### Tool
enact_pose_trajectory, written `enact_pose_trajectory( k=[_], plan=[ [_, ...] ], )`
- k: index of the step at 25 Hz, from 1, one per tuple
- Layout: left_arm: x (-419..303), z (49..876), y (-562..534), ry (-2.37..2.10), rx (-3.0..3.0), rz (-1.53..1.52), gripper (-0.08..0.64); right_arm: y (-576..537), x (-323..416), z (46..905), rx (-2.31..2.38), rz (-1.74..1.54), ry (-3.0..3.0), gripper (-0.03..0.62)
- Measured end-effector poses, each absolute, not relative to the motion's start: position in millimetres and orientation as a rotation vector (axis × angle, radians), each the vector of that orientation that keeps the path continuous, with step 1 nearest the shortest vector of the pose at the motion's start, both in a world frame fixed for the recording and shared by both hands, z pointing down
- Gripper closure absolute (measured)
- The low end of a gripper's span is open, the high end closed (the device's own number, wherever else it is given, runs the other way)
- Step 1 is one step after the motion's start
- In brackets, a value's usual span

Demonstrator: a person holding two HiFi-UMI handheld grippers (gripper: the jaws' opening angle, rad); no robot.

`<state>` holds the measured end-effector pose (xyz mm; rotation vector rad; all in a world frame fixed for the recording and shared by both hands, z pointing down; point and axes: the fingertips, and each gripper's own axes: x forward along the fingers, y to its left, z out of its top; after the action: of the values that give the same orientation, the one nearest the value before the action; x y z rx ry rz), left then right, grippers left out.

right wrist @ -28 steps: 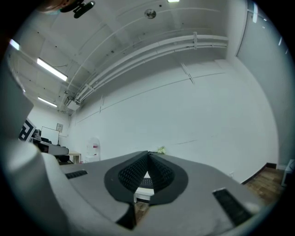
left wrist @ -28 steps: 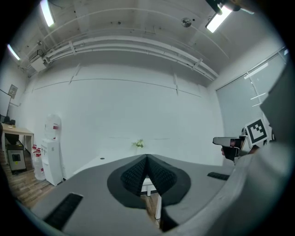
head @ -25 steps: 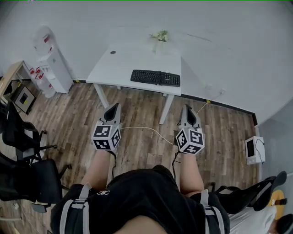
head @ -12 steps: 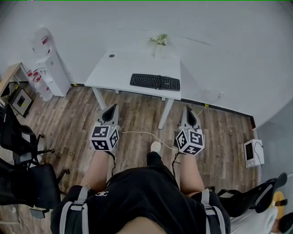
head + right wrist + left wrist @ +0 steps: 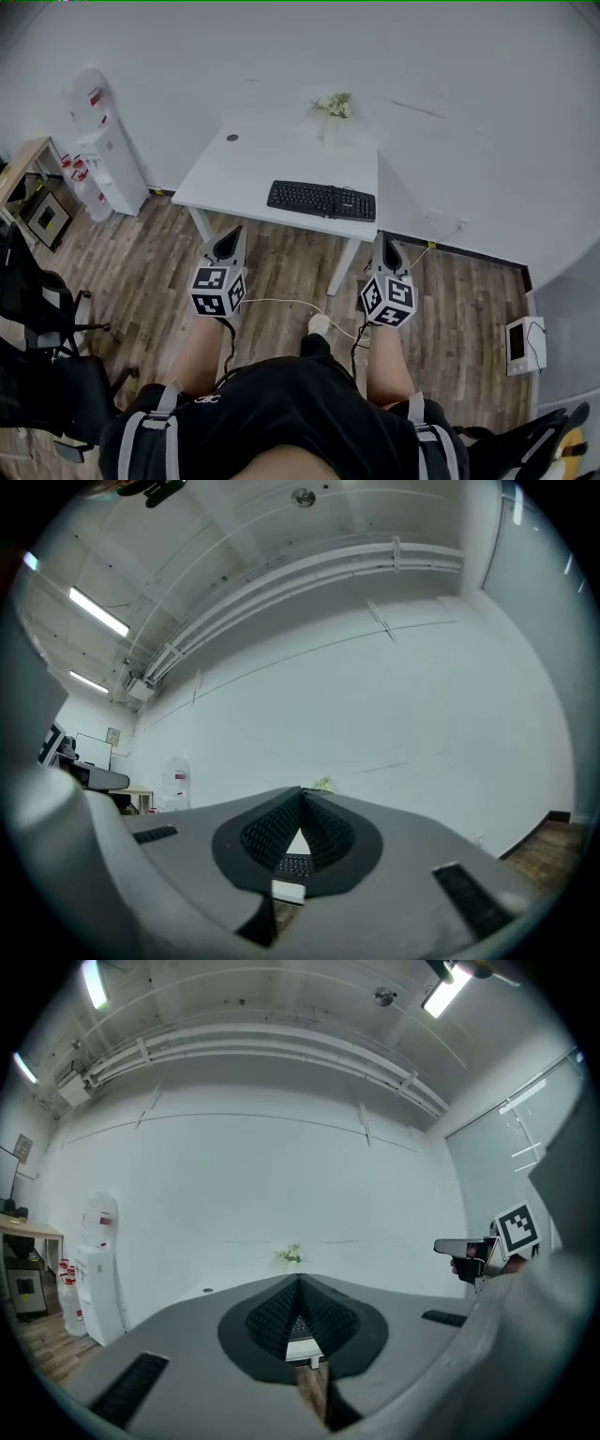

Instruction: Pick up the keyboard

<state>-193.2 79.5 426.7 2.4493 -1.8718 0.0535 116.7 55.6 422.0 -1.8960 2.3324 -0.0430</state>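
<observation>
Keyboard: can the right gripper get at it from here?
Probably not yet: the right gripper hangs short of the table, fingers shut. But nothing stands between it and the keyboard at the near edge.

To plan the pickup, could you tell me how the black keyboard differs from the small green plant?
The flat black keyboard lies along the white desk's near edge; the small green plant stands upright at its far edge. The keyboard is long, the plant compact. Both rest on that desk.
</observation>
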Motion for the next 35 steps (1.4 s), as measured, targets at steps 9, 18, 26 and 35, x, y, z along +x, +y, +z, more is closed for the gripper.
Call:
enact_pose_trajectory(
  k=[9, 18, 26, 35],
  plan=[
    [-183, 441, -38, -1.877, 2.418, 0.108, 0.549, -69, 127, 435, -1.852, -0.061, 2.379, 0.588],
    [-152, 441, -165, -1.865, 2.372, 0.158, 0.549, -193, 152, 443, -1.858, -0.070, 2.468, 0.588],
    [-126, 440, -267, -1.869, 2.346, 0.196, 0.549, -296, 177, 449, -1.841, -0.129, 2.492, 0.588],
    [-122, 452, -325, -1.865, 2.318, 0.218, 0.549, -363, 182, 464, -1.844, -0.197, 2.503, 0.588]
  ],
)
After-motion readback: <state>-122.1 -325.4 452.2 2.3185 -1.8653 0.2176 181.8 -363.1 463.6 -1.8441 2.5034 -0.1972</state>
